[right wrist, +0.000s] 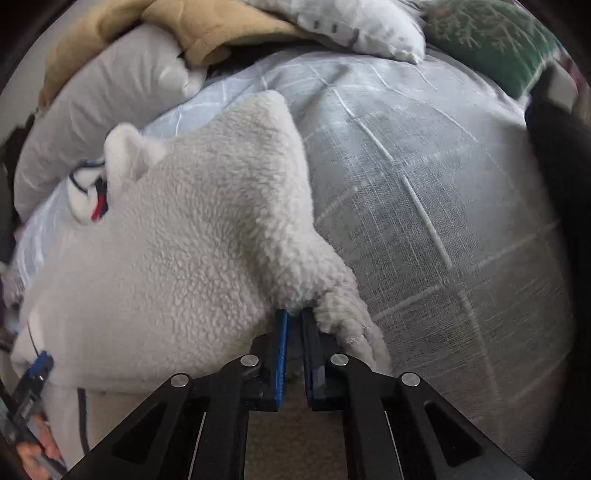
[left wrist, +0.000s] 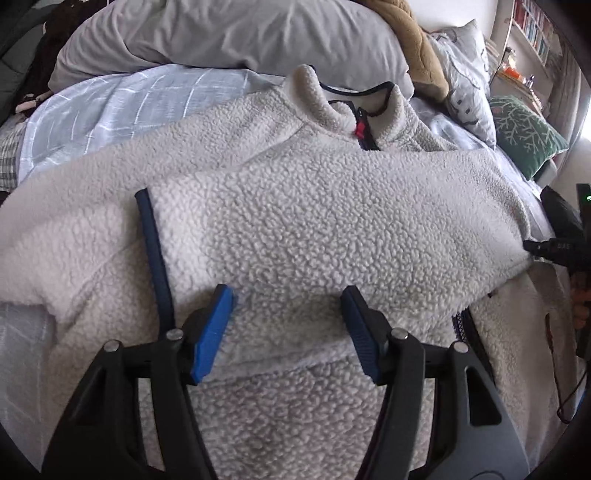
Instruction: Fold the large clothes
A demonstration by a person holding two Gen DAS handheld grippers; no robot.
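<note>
On the bed [right wrist: 424,192], the fleece jacket [left wrist: 295,206] edge is pinched by the closed right gripper [right wrist: 294,317]; the left gripper [left wrist: 288,295], half open and empty, should be kept steadying the folded sleeve [left wrist: 332,221].

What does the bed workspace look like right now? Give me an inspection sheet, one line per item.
Surface: bed with a pale blue checked cover, bare to the right of the garment.
Job's things: cream fleece jacket spread out, collar away from the camera, one sleeve folded across the chest.
Clutter: grey pillow, tan blanket, green cushion at the head of the bed.
Grippers: left gripper open, over the fleece; right gripper shut on the jacket's edge.
Cables: nothing seen.
Surroundings: bookshelf by the far wall.
</note>
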